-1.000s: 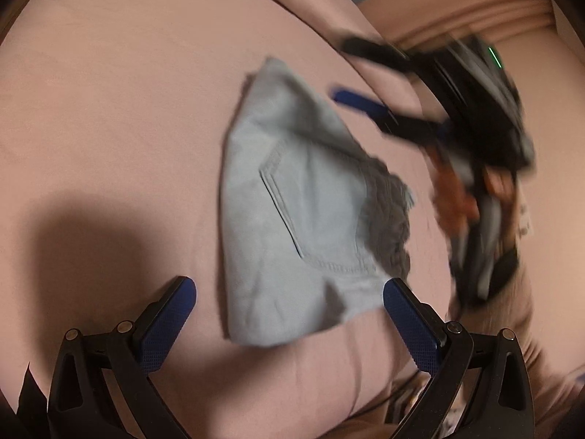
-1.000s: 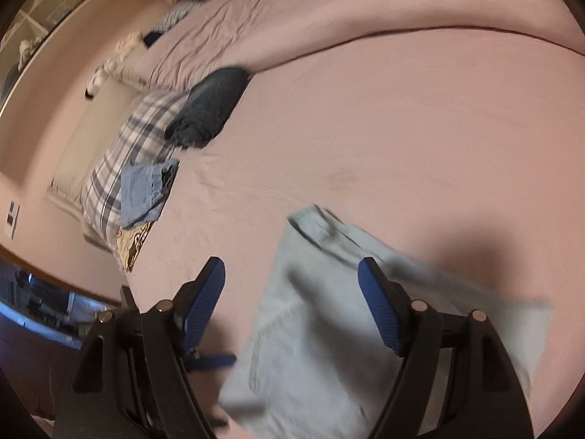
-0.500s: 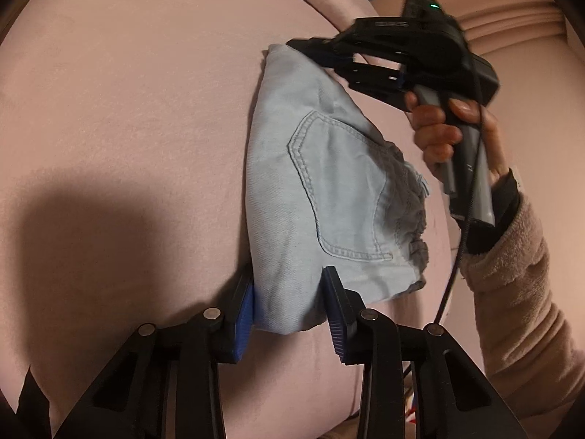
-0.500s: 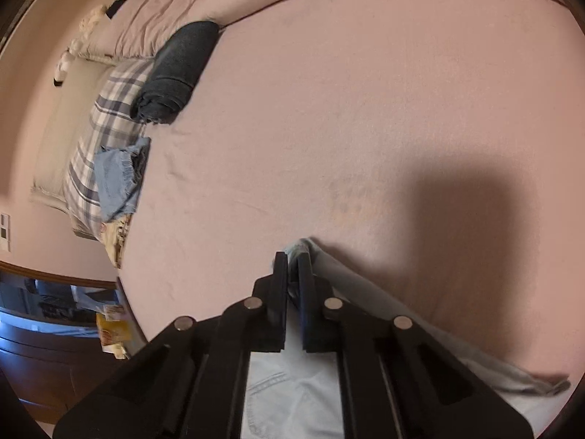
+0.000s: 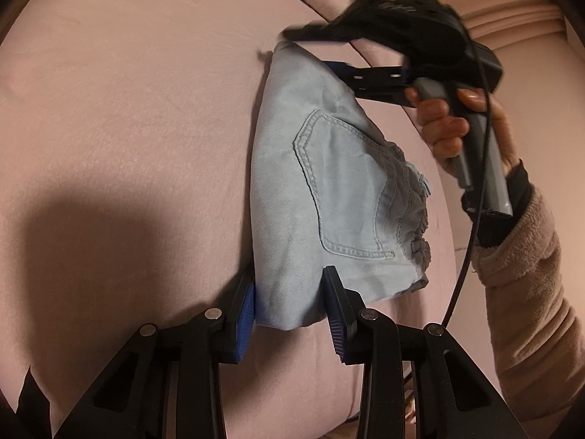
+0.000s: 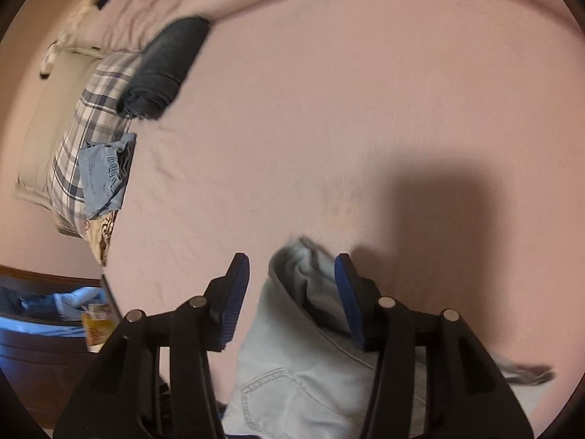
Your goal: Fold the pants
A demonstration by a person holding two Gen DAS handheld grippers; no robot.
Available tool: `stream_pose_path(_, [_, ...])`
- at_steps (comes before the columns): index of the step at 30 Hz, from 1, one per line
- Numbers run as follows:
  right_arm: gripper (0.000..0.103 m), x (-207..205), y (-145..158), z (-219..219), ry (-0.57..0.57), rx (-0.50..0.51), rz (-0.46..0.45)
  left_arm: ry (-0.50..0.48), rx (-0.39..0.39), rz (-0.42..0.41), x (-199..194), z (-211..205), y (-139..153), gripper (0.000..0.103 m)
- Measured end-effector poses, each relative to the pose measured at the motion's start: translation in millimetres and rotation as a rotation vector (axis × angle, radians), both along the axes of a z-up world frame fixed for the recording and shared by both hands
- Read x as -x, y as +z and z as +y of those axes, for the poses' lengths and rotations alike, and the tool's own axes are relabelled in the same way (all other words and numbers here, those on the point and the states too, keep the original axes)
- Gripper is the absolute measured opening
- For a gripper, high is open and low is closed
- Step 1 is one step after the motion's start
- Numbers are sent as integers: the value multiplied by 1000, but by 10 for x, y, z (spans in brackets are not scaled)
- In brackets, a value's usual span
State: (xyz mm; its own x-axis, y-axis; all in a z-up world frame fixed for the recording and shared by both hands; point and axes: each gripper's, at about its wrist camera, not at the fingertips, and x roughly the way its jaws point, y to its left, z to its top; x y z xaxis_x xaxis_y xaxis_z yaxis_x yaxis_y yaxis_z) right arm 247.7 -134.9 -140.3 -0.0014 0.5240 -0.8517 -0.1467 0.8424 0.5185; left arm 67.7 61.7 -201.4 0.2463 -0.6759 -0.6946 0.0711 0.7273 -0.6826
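The left claw (image 5: 289, 311) straddles the near corner of folded pants (image 5: 329, 197) on the bed (image 5: 128, 109), jaws apart. The right claw (image 6: 292, 292) stands apart around the far corner. Both should release cleanly, without dragging the fold.

Pink bed (image 6: 365, 109) carries light-blue pants (image 5: 329, 190), dark roll (image 6: 164, 66), plaid pillow (image 6: 91, 120).
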Motion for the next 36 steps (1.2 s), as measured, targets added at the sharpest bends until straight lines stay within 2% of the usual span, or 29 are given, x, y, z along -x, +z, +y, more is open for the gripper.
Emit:
stream_pose_path(2, [26,12,-138,92,37,12,37,-5,-3,-3,-7,-96,3,36])
stream_pose_path(4, [17,66,-104,209,110,85,-30,-3,2,-6,-6,-112,-1,36])
stream_pose_path(7, [14,52,-58,189,106,84,-51,11,-1,-7,-7,-115,-17,35])
stream_pose_path(12, [14,-11,-211,120,65,54,-24,25,4,-7,50,-73,-22,34])
stream_pose_path(14, [17,-1,-178,114,53,31,-27,16,6,-2,101,-44,9,34])
stream_pose_path(15, [21,23,-119,100,43,36,-56,1,-7,0,156,-30,42,34])
stream_pose_path(16, [32,51,-23,53,4,55,-100,-4,-27,-1,198,-16,68,34])
stream_pose_path(18, [31,117,196,-11,-49,87,-193,-6,-70,-12,277,34,169,34])
stream_pose_path(21, [31,356,556,-102,-24,115,-323,8,-148,-81,347,67,382,36])
stream_pose_path(22, [31,480,647,-125,-7,102,-345,10,-153,-104,350,65,446,37])
stream_pose_path(24, [31,678,740,-201,2,105,-371,18,-153,-155,307,23,593,50])
stream_pose_path(27, [31,1059,817,-379,-14,124,-398,12,-169,-215,188,-125,690,58])
stream_pose_path(29, [31,1294,819,-462,-12,160,-422,-8,-222,-235,94,-286,697,59])
stream_pose_path(31, [31,1547,799,-524,-5,228,-459,-44,-325,-240,-11,-495,632,62])
stream_pose_path(33, [32,1813,767,-601,14,289,-514,-80,-444,-247,-39,-676,525,76])
stream_pose_path(34, [32,1964,734,-644,29,300,-541,-87,-487,-242,-49,-721,464,78])
stream_pose_path(35, [30,2033,706,-674,40,298,-544,-99,-545,-215,-65,-772,347,82])
stream_pose_path(36, [29,2110,608,-718,52,304,-531,-108,-557,-180,-82,-796,211,89])
